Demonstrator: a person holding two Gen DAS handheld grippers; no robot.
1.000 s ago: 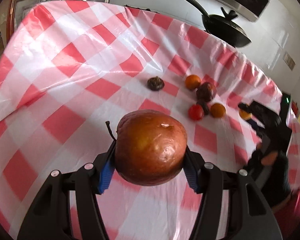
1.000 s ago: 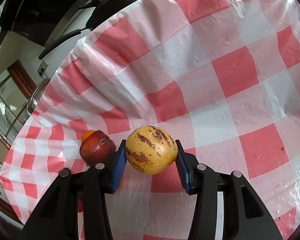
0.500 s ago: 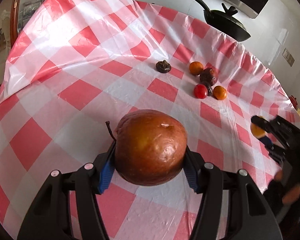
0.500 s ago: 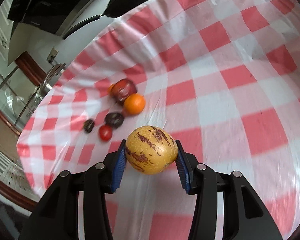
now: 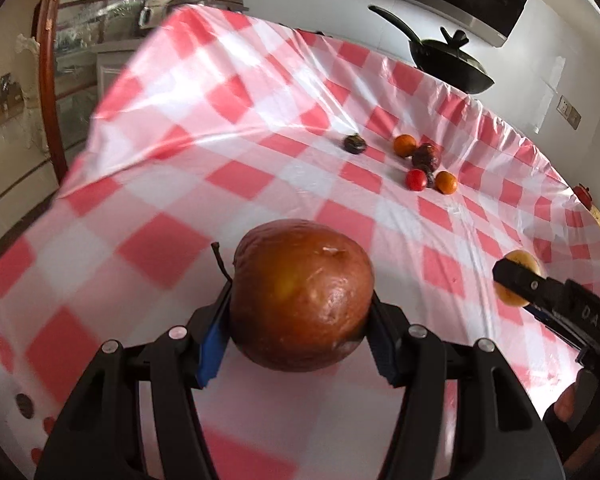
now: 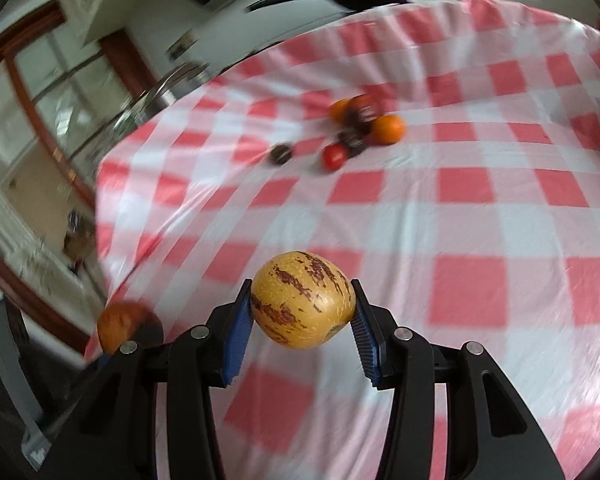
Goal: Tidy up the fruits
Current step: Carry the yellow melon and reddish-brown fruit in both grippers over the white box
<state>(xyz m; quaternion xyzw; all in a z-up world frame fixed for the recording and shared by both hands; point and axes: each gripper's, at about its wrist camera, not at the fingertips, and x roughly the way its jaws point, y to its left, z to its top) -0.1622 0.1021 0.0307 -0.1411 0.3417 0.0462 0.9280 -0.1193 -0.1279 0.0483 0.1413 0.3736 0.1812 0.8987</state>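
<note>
My left gripper (image 5: 298, 320) is shut on a large brown pear (image 5: 302, 294) with a short stem, held above the checked tablecloth. My right gripper (image 6: 302, 320) is shut on a yellow fruit with brown streaks (image 6: 302, 300). The left wrist view shows that yellow fruit (image 5: 516, 276) and the right gripper at the right edge. The brown pear (image 6: 118, 326) shows at the lower left of the right wrist view. Far across the cloth lies a cluster of fruits: two oranges (image 5: 405, 145) (image 5: 446, 182), a red tomato (image 5: 416, 179), a dark red fruit (image 5: 426, 156) and a small dark one (image 5: 354, 144).
A red and white checked tablecloth (image 5: 228, 184) covers the table. A black pan with a lid (image 5: 448, 66) stands beyond the far edge. A steel pot (image 5: 188, 4) sits at the far left corner. A glass door with a wooden frame is on the left.
Both grippers have pulled back from the fruit cluster with their fruits still held; the cluster now looks smaller and farther. The right gripper has rolled and swung away from the cluster.
</note>
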